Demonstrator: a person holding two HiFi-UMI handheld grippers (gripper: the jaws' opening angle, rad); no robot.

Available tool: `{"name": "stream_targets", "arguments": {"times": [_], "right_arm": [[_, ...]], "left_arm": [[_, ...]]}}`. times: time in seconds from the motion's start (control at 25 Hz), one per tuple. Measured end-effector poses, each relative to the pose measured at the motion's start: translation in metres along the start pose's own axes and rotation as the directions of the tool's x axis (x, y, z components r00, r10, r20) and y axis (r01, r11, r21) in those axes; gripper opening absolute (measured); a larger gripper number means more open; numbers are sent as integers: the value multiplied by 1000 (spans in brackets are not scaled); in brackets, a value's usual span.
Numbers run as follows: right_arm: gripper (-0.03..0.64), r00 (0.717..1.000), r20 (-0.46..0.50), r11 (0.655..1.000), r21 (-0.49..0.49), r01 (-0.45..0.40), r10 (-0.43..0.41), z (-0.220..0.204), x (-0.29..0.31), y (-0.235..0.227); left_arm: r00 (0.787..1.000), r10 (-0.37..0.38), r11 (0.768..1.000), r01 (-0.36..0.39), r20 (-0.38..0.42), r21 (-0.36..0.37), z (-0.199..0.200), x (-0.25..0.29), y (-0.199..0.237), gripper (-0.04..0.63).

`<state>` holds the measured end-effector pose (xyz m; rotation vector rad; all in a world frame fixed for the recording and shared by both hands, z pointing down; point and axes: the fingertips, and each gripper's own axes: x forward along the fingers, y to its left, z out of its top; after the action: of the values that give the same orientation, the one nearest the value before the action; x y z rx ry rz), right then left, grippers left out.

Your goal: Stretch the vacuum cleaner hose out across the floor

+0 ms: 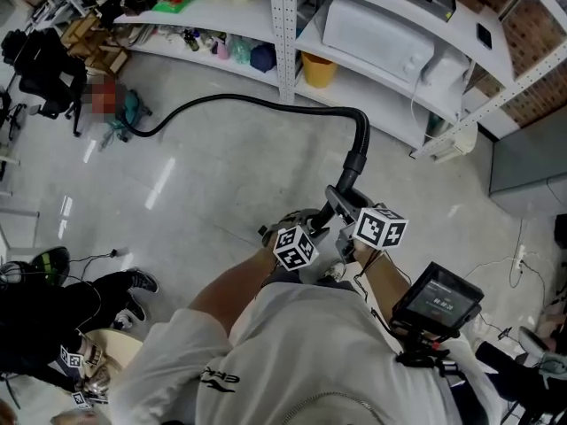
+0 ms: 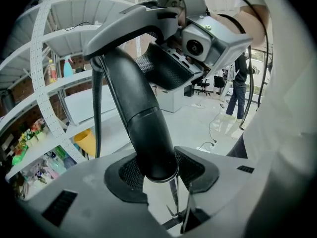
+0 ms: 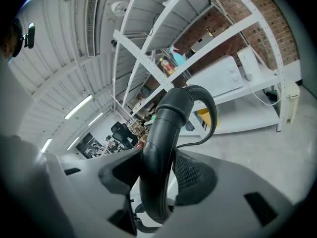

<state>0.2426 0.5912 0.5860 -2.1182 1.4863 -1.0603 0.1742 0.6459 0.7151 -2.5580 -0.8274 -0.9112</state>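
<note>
The black vacuum hose [image 1: 248, 102] lies in a long curve over the grey floor, from a small teal object [image 1: 129, 113] at the left to a bend [image 1: 359, 124] in front of the shelves. From there its stiff handle tube [image 1: 347, 180] comes down to my two grippers. My left gripper [image 2: 158, 171] is shut on the lower end of the tube [image 2: 141, 113]. My right gripper [image 3: 157, 175] is shut on the same tube [image 3: 166, 128] a little higher. In the head view both marker cubes, left [image 1: 295, 247] and right [image 1: 381, 227], sit side by side at the tube.
White metal shelving [image 1: 282, 25] runs along the back with a white appliance [image 1: 381, 34], a yellow bucket [image 1: 317, 69] and toys. A black office chair [image 1: 42, 60] stands far left. A seated person's shoes [image 1: 135, 282] are lower left. A screen device [image 1: 438, 297] and floor cables [image 1: 518, 264] lie right.
</note>
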Motion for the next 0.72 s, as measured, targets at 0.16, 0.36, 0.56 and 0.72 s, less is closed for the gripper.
{"name": "stream_targets", "arguments": {"times": [0.16,0.36,0.56,0.72], "right_arm": [[187,1000,-20,1000,-1,-25,25,0,-23,-15],[187,998,-48,999,-11,-35,34,-3,-51,-32],[187,995,-91,998,-28,-51,48,-19,-85,-49],[187,989,-133,997,-38,-72,66,-34,-104,-61]], "left_arm": [[1000,13,1000,-13,-11,-23,16,16,-20,161],[1000,23,999,-24,-18,-44,34,36,-46,161],[999,32,997,-34,-31,-64,44,56,-82,161],[997,52,995,-56,-50,-85,46,71,-106,161]]}}
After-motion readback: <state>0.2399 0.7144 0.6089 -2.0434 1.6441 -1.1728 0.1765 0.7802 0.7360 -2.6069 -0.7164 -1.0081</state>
